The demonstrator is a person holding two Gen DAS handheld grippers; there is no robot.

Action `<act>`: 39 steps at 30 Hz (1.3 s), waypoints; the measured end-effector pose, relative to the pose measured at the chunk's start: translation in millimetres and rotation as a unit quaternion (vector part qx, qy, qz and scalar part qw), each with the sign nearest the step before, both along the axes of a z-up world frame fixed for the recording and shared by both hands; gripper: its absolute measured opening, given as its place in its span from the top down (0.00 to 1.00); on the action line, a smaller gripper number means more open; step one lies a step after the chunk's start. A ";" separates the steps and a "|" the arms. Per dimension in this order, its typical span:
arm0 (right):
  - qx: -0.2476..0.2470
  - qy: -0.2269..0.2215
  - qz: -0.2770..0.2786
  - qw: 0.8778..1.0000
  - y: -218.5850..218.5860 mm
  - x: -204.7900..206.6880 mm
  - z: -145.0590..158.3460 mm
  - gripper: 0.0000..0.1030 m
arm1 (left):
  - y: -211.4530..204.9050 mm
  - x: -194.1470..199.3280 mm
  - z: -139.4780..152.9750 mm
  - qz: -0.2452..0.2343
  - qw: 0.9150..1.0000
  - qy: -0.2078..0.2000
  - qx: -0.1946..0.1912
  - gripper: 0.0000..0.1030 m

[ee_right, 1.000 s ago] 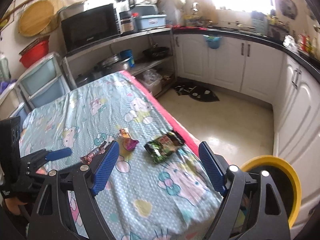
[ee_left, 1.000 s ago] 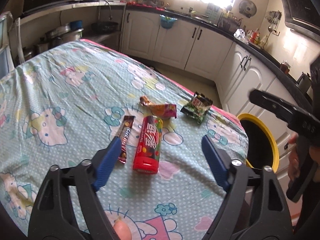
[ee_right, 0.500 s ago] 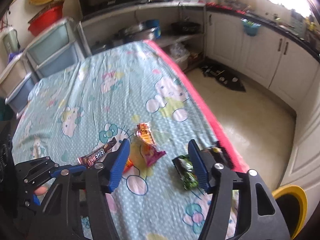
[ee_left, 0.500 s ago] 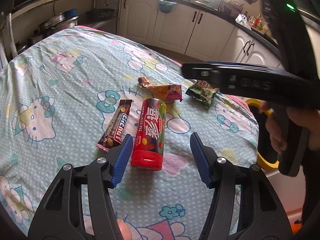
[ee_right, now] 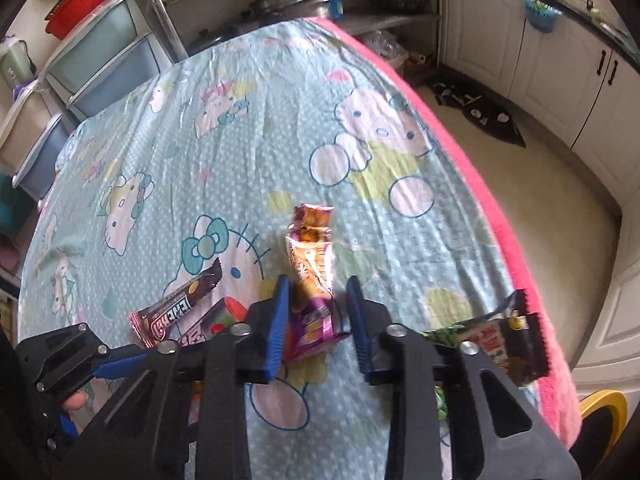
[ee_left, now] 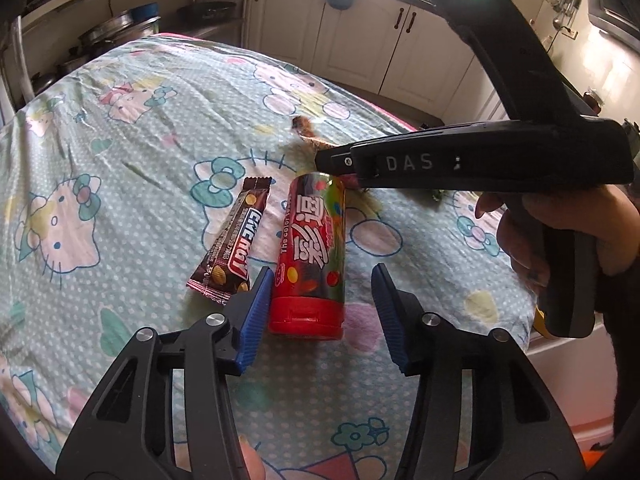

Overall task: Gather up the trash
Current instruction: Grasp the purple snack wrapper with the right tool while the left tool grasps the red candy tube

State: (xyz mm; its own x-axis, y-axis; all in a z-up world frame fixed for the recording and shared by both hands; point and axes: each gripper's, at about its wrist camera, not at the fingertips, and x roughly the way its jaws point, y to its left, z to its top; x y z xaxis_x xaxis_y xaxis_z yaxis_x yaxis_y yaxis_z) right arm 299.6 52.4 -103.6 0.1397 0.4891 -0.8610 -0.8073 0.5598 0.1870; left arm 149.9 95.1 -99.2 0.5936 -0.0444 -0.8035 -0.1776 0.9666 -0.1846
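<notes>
A red candy tube (ee_left: 310,256) lies on the Hello Kitty tablecloth (ee_left: 140,120), with a brown chocolate bar wrapper (ee_left: 234,248) on its left. My left gripper (ee_left: 322,270) straddles the tube's capped end, jaws closing; the left pad is beside the tube and the right pad stands clear. In the right wrist view, my right gripper (ee_right: 318,280) is low over a pink and orange snack wrapper (ee_right: 310,256). Its jaws are closing with the wrapper between them, and a small gap remains on the right. A green snack packet (ee_right: 492,340) lies near the table's pink edge.
The right gripper's black body (ee_left: 480,164), held by a hand, crosses the left wrist view above the tube. A yellow-rimmed bin (ee_right: 604,404) stands on the floor beyond the table's edge. Kitchen cabinets (ee_right: 560,80) and storage drawers (ee_right: 100,64) surround the table.
Both grippers came down toward the table and narrowed. The right one swung in from near the green packet and table edge to the pink and orange wrapper, crossing the left wrist view.
</notes>
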 end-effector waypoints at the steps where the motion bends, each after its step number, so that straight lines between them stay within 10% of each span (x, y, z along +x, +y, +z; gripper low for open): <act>1: 0.000 0.005 -0.002 1.000 0.4 0.7 -3.2 0.78 | 0.1 0.3 -0.7 0.001 1.000 0.001 0.000 0.62; 21: 0.084 -0.011 -0.068 0.994 -74.0 -29.6 34.4 0.82 | -0.8 -12.3 3.7 0.002 1.000 -0.013 -0.006 0.73; 39: 0.156 -0.058 -0.183 0.969 -207.1 -60.3 71.2 0.82 | -62.4 -11.8 65.3 -0.046 0.996 -0.080 0.007 0.73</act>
